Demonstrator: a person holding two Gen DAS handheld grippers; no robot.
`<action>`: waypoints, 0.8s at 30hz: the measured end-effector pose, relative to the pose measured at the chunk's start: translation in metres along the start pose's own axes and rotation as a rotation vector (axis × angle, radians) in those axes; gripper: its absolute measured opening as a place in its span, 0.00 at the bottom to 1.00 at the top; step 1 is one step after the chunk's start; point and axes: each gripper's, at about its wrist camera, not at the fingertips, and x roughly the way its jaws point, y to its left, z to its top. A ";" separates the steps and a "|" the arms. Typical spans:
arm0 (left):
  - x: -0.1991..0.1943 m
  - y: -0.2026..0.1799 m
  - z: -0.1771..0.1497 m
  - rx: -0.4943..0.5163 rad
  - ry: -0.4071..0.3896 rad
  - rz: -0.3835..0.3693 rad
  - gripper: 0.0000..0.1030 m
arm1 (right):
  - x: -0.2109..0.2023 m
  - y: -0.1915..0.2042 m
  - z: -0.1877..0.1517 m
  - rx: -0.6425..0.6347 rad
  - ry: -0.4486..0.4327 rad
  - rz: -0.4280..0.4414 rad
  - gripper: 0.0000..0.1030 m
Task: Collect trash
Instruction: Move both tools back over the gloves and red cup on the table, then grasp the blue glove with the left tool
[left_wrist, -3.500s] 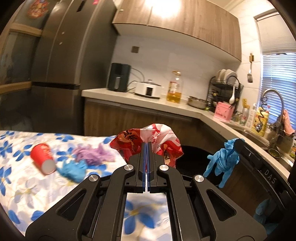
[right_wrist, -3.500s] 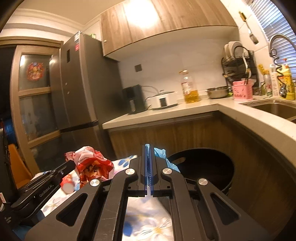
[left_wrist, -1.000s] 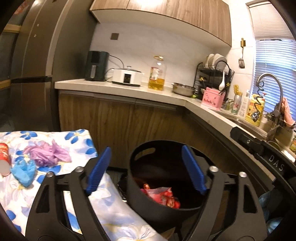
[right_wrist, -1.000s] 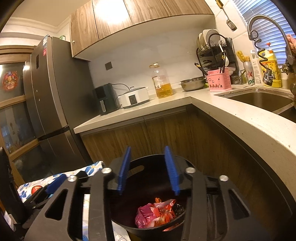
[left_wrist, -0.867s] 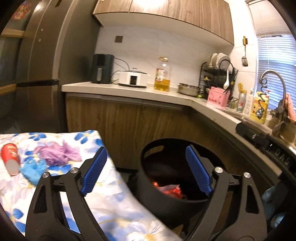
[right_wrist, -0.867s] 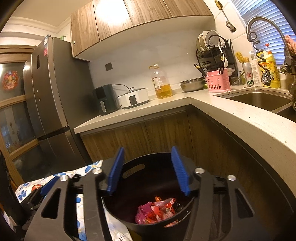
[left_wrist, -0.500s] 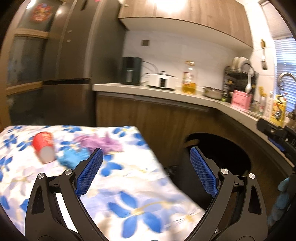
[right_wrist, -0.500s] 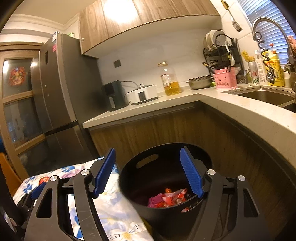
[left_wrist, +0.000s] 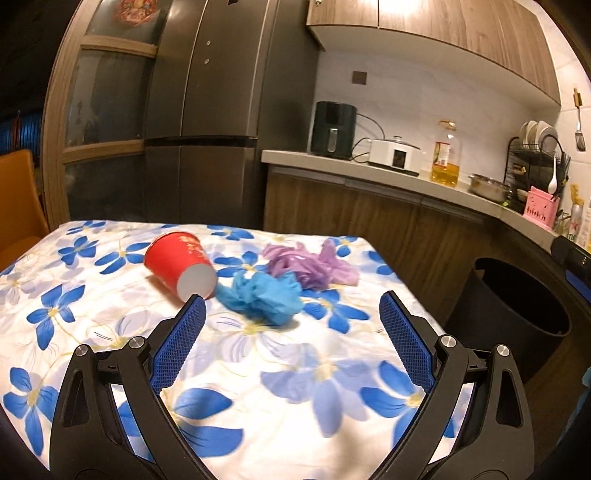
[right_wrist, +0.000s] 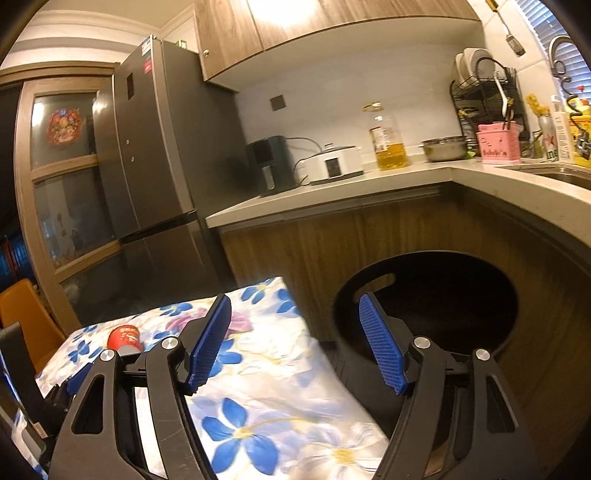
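Note:
A red paper cup (left_wrist: 180, 263) lies on its side on the floral tablecloth (left_wrist: 92, 321). A crumpled blue glove (left_wrist: 263, 297) lies right of it and a purple bag (left_wrist: 314, 266) behind that. My left gripper (left_wrist: 291, 321) is open and empty, hovering above the table just short of the blue glove. My right gripper (right_wrist: 295, 325) is open and empty over the table's right edge, beside the black trash bin (right_wrist: 424, 295). The bin also shows at the right of the left wrist view (left_wrist: 517, 314). The cup shows small in the right wrist view (right_wrist: 123, 338).
A dark fridge (left_wrist: 221, 110) stands behind the table. A counter (left_wrist: 369, 170) carries an air fryer, a cooker, an oil bottle and a dish rack. An orange chair (left_wrist: 18, 192) stands at the left. The sink edge (right_wrist: 546, 173) is at the far right.
Both grippers dropped their trash, the wrapper and the blue glove, into the bin and opened. The left one swung left from the bin to the table; the right one pulled back from the bin.

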 end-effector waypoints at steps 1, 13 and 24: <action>0.003 0.004 -0.001 0.003 0.002 -0.003 0.90 | 0.004 0.004 -0.001 -0.001 0.004 0.003 0.69; 0.064 0.007 0.012 0.014 0.076 -0.004 0.87 | 0.059 0.042 -0.008 -0.019 0.046 0.040 0.69; 0.117 0.021 0.001 -0.042 0.269 -0.008 0.41 | 0.104 0.065 -0.013 -0.072 0.087 0.061 0.69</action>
